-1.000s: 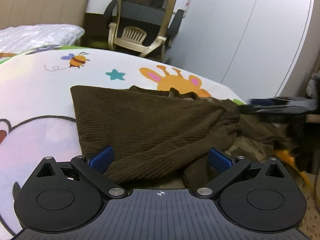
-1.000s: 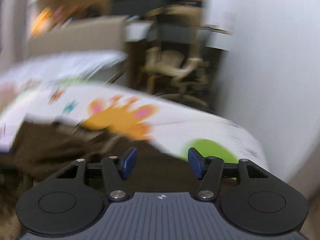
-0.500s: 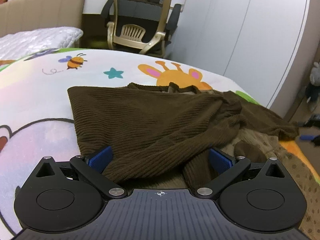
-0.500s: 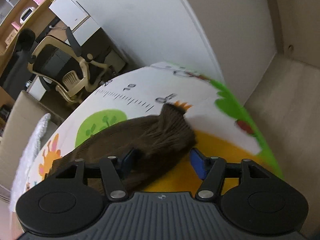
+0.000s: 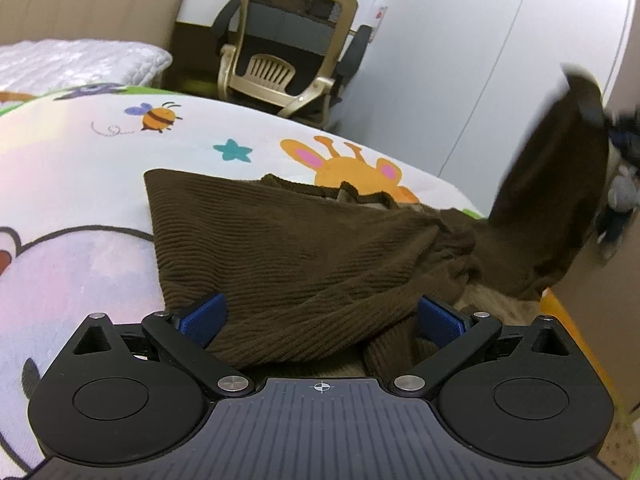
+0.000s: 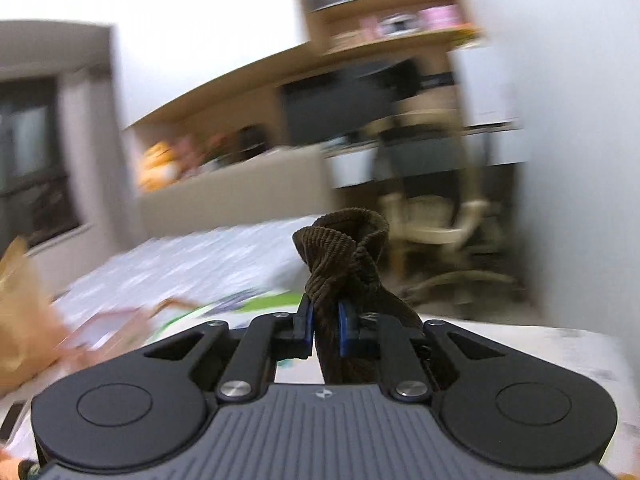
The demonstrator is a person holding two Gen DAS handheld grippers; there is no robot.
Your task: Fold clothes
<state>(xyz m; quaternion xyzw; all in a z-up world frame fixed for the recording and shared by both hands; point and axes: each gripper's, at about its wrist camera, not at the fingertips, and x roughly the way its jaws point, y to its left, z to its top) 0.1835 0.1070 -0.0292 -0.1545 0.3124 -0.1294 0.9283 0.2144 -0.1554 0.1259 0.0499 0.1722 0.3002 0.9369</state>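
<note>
A dark brown ribbed sweater (image 5: 280, 248) lies partly folded on a cartoon-printed bed cover (image 5: 80, 184). My left gripper (image 5: 320, 318) is open, low over the sweater's near edge, its blue pads on either side of a fold. In the left wrist view one sleeve (image 5: 560, 184) rises off the bed at the right, lifted by the blurred right gripper (image 5: 600, 116). The right wrist view shows my right gripper (image 6: 323, 328) shut on the sleeve's cuff (image 6: 340, 248), which bunches above the pads.
A beige office chair (image 5: 284, 48) stands past the bed's far edge, beside tall white wardrobe doors (image 5: 460, 60). A white quilted pillow (image 5: 80, 60) and padded headboard (image 5: 88, 4) are at the far left. A tan patterned garment (image 5: 492, 300) lies under the sweater.
My right gripper has shut on the sleeve cuff that lay by the bed edge and lifted it up, swinging toward the room. The left gripper has stayed open in place.
</note>
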